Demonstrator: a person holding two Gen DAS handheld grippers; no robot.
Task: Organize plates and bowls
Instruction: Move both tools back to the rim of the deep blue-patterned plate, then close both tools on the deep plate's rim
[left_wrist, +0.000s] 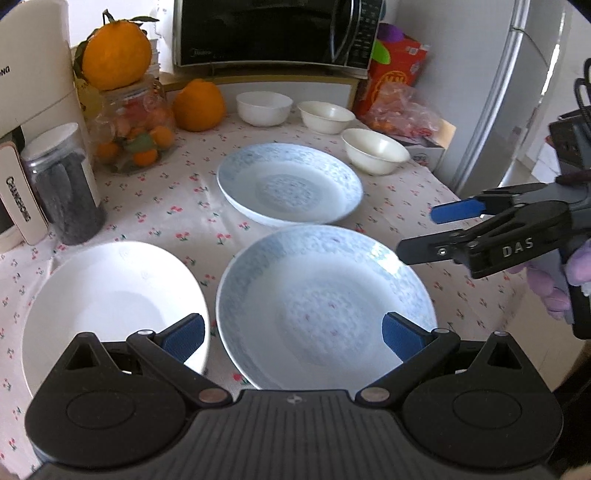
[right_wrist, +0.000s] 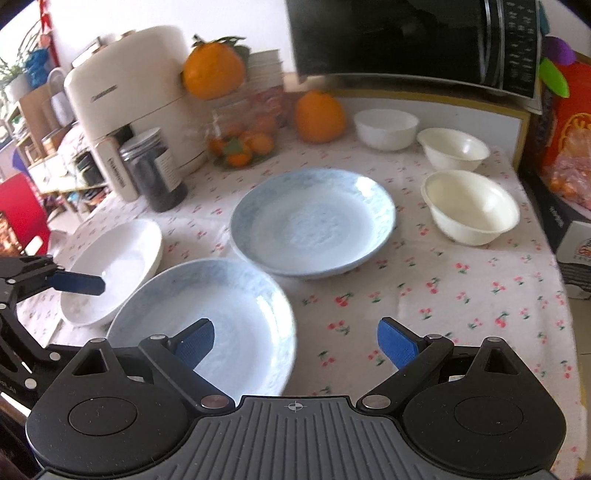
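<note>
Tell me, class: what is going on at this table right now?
A person holds a two-finger gripper in each hand over a table with a cherry-print cloth. The left gripper and the right gripper are both open and hold nothing. Two blue plates and a white plate lie separately, and three white bowls stand apart near the back. Nothing is stacked yet.

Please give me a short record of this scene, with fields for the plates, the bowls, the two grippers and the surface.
plates: near blue plate, far blue plate, white plate, all separate
bowls: three white bowls, unstacked, at the back
left gripper: open, empty, over near blue plate
right gripper: open, empty
surface: cherry-print tablecloth
</note>
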